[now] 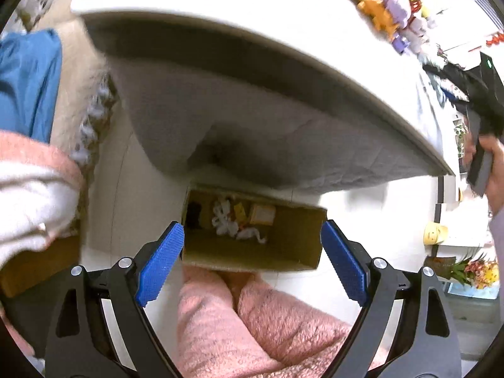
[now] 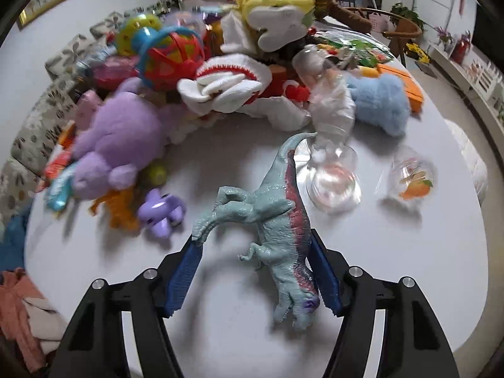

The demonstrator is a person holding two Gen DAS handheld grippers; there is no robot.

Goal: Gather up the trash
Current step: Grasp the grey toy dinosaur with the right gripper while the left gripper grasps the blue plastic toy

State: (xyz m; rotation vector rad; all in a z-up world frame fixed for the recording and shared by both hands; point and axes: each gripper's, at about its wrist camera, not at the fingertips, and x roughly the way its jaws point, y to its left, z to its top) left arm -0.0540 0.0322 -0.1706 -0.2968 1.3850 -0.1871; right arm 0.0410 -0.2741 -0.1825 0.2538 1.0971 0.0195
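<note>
In the left wrist view my left gripper [image 1: 252, 242] is open and empty, held above an open cardboard box [image 1: 293, 245] on the floor below the table edge. The box holds crumpled white paper [image 1: 226, 220] and yellow scraps [image 1: 261, 214]. In the right wrist view my right gripper [image 2: 255, 252] is open, its blue pads on either side of a grey-blue toy dinosaur [image 2: 277, 220] lying on the white table [image 2: 409, 267]. A crumpled clear plastic bottle [image 2: 330, 119] and clear plastic cups [image 2: 334, 189] lie just beyond the dinosaur.
A heap of plush toys, a purple plush [image 2: 116, 138], a blue plush [image 2: 381, 100], white socks [image 2: 226, 85] and a colourful ball [image 2: 170, 53], fills the far table. A clear capsule with an orange toy [image 2: 412, 179] lies at right. Pink-clad legs [image 1: 252, 321] are below the left gripper.
</note>
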